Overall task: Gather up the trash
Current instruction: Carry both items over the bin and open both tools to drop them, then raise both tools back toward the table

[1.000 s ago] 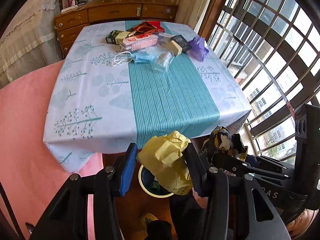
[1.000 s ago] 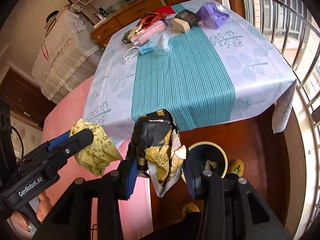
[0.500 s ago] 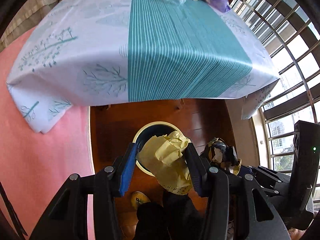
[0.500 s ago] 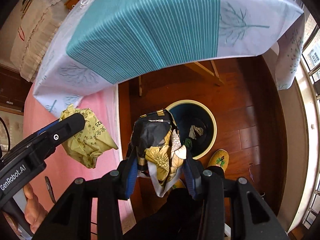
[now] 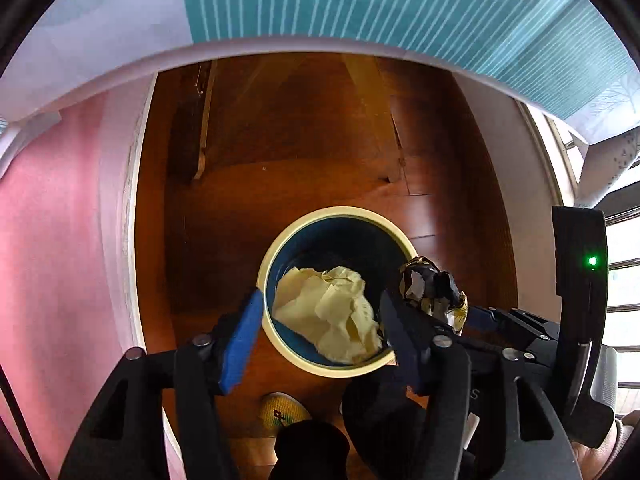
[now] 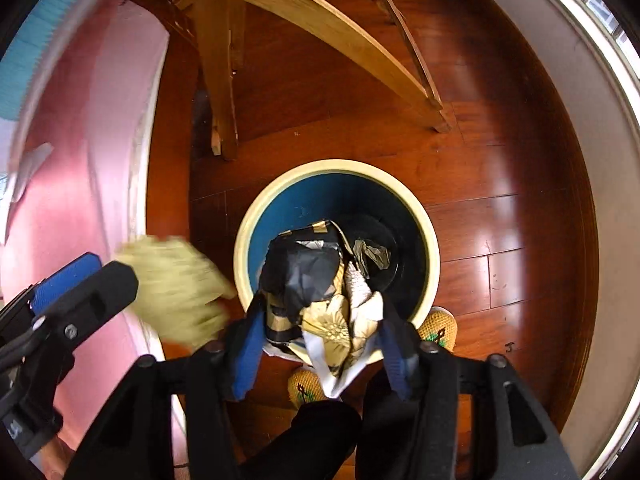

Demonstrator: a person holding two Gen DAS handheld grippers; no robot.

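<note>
Both grippers are pointing steeply down over the bin [image 6: 424, 216], which is standing on the wood floor [image 6: 500, 152] beside the table legs [image 6: 224, 92]. The left gripper [image 5: 320, 316] is opening its jaws, and the yellow paper [image 5: 328, 312] is lying between them, clear of the blue left pad, above the bin's mouth. The right gripper [image 6: 320, 332] is also opening its jaws, with the black-and-gold wrapper [image 6: 316, 280] hanging between them over the bin's near rim. Yellow slippers [image 6: 438, 326] are showing just below the bin

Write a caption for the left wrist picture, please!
Left gripper opening over the bin, letting go of crumpled yellow paper.
</note>
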